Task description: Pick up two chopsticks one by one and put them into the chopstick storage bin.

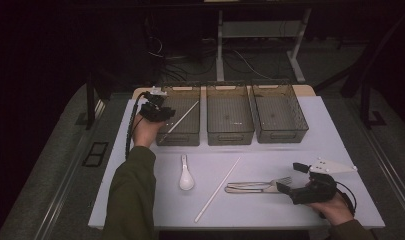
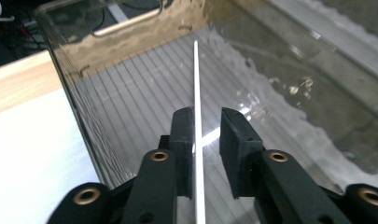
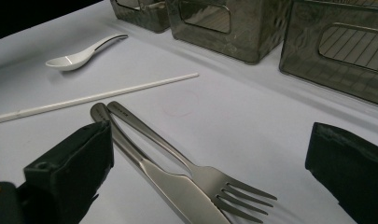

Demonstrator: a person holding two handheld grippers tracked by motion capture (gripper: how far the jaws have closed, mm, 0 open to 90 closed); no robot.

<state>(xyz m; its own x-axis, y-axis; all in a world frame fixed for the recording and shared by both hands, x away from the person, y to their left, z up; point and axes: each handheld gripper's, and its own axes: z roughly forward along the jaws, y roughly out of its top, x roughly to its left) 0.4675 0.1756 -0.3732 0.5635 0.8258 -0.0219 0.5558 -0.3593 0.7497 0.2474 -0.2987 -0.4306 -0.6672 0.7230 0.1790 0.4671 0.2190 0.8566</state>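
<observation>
White chopstick [image 2: 196, 93] lies between the jaws of the left gripper [image 2: 206, 135] in the left gripper view, close against the left-hand pad, with a clear gap to the right-hand pad; the jaws are parted and do not clamp it. It runs straight up the middle of that frame over the ribbed floor of the left clear bin [image 2: 130, 88]. In the high view the same chopstick [image 1: 181, 118] slants across the left clear bin [image 1: 190, 138] in the upper left of the desk, its lower end near the bin's front wall, and the left gripper [image 1: 157, 109] sits at the bin's left rim, held by a hand [image 1: 146, 131] in a dark green sleeve.

Two more clear bins, the middle bin [image 1: 230, 137] and the right bin [image 1: 282, 136], stand just beside it in a row. On the white desk [image 1: 270, 210] below them lie a white spoon [image 1: 185, 175], a second white chopstick [image 1: 217, 190] set on a diagonal, and a metal fork [image 1: 262, 183] touching a metal knife [image 1: 247, 189].

At the lower right of the high view the right gripper [image 1: 293, 177] rests low over the desk, next to the fork's tines. In the right gripper view its jaws stand wide apart, with the fork [image 3: 196, 170] and knife [image 3: 177, 186] lying between them, untouched.
</observation>
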